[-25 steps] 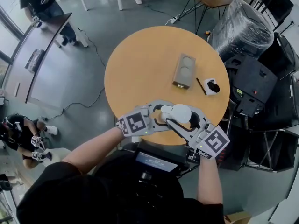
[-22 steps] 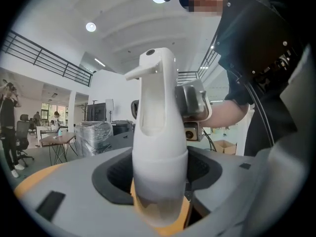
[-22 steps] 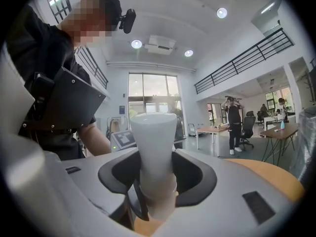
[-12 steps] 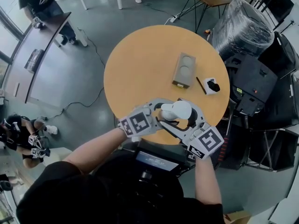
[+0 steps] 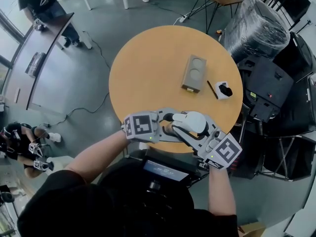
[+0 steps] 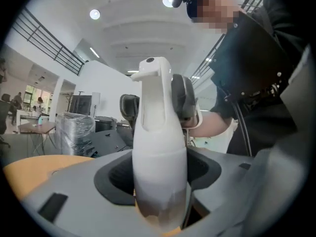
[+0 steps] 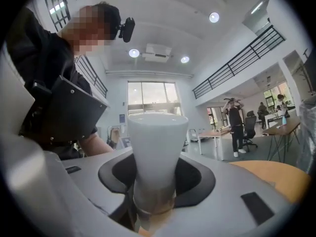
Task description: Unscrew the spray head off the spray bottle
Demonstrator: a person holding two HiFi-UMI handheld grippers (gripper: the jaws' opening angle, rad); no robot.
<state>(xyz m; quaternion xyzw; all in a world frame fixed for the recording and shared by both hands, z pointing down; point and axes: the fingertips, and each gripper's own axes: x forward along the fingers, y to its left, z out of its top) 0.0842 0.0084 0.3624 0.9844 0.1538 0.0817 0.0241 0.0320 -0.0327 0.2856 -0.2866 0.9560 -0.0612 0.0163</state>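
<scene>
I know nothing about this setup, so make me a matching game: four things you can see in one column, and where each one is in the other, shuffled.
Things
1. spray bottle
2. grey box with two round hollows
3. plastic-wrapped bundle
4. small white and black object

Places
A. beside the table, not on it
B. close to the table's right rim
C. at the table's near edge
D. around the table's middle

Pairs: 1-C, 2-D, 3-A, 4-B

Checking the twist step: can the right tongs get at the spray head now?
Likely yes: the right tongs are closing with the spray head between them; the left tongs clamp the bottle lower down.
</scene>
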